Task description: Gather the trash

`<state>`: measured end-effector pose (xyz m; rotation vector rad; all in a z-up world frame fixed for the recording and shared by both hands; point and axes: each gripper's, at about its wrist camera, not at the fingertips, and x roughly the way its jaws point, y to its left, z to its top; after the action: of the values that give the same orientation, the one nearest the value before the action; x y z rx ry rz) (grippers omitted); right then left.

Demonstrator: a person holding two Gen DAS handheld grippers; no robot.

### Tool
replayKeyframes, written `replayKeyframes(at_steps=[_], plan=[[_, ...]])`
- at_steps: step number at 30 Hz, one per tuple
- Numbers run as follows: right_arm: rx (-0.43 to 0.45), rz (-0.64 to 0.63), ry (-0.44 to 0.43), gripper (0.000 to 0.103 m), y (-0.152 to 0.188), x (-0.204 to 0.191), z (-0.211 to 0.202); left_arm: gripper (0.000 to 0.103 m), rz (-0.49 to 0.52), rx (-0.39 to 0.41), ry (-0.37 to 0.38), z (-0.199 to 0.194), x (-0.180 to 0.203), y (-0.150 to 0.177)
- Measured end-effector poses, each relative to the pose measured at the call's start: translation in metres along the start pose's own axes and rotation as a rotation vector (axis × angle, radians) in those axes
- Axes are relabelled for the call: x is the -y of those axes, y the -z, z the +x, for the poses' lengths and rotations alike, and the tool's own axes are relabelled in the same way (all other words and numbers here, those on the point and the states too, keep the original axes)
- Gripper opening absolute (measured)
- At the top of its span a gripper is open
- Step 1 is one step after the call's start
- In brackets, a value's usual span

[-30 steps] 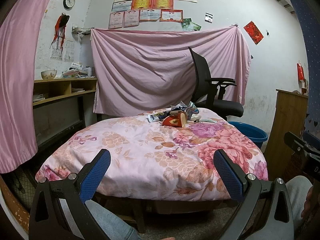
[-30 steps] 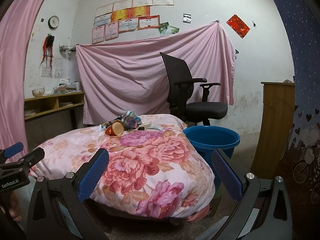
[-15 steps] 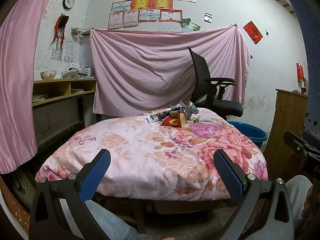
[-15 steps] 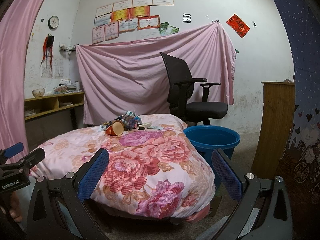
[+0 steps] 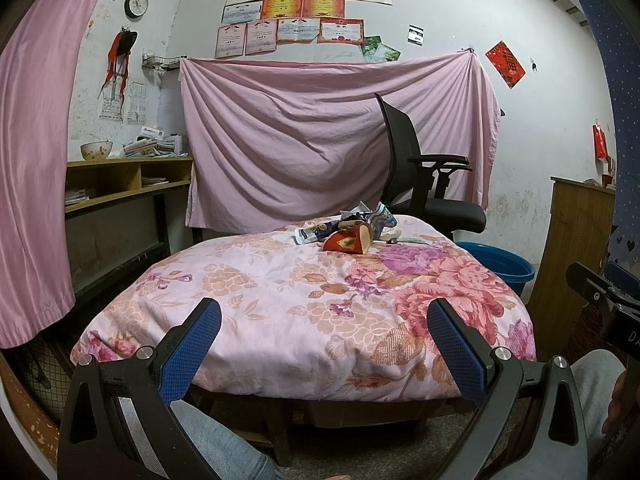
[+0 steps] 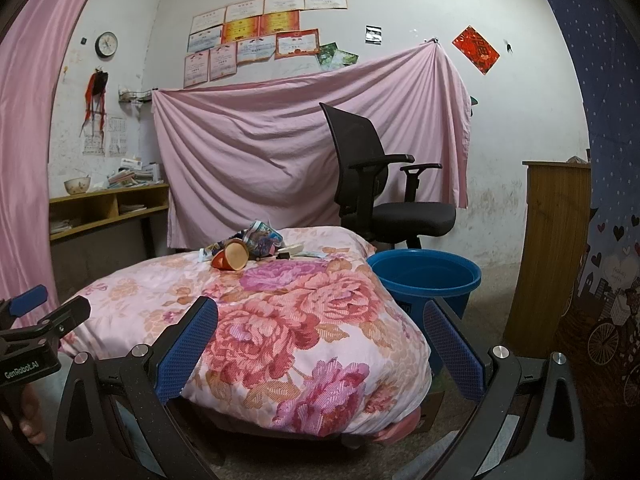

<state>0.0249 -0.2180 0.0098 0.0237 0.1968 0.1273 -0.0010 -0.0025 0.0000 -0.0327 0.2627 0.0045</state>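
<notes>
Two claws, left claw point(image 5: 324, 344) and right claw point(image 6: 320, 340), both spread wide and empty, trash pile point(image 5: 352, 232) far across the floral quilt point(image 5: 280, 300), blue tub point(image 6: 424, 276) beside the quilt, office chair point(image 6: 380, 196) behind it.

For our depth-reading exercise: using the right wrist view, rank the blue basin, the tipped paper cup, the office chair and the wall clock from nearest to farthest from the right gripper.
1. Blue basin: on the floor, just beyond the right gripper, to the right.
2. Tipped paper cup: on the quilt's far end, left of centre.
3. Office chair: behind the basin.
4. Wall clock: high on the back wall, left.
</notes>
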Motion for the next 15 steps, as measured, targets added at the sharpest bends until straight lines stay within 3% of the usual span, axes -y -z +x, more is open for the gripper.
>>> replayKeyframes(at_steps=[15], plan=[[-0.003,0.004,-0.001,0.103,0.0001,0.0001,0.0005,0.101,0.001,0.0,-0.001,0.0001,0.0002,0.0]])
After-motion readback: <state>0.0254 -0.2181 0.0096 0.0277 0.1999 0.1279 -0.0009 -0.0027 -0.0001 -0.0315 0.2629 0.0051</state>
